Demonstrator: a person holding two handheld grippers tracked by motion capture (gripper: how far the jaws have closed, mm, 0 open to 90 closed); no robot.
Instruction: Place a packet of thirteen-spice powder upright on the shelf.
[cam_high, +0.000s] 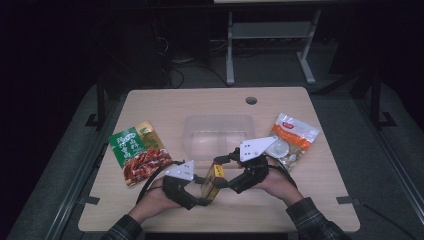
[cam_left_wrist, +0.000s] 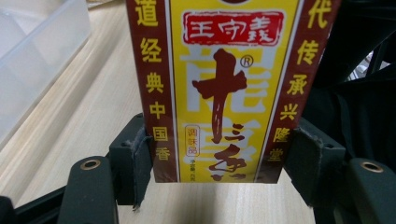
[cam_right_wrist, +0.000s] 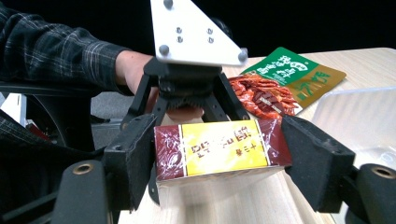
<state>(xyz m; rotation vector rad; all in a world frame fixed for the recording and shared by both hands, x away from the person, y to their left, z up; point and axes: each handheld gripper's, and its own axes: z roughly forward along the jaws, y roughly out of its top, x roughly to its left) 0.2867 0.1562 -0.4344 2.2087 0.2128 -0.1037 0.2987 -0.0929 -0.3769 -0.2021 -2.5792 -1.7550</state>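
Two grippers: left gripper (cam_high: 202, 192) and right gripper (cam_high: 226, 170) both clamped on yellow box (cam_high: 214, 181).
Surface: wooden table (cam_high: 310, 200), beneath the grippers.
Room: dark beyond.
Unclear: box's small print.

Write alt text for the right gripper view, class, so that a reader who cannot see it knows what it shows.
A yellow and maroon box sits between two black jaws that touch its two ends, above a pale wooden table. Behind it the left gripper, topped by a grey three-cornered plate, meets the box from the far side. A green and gold snack packet and a clear plastic container lie farther right.
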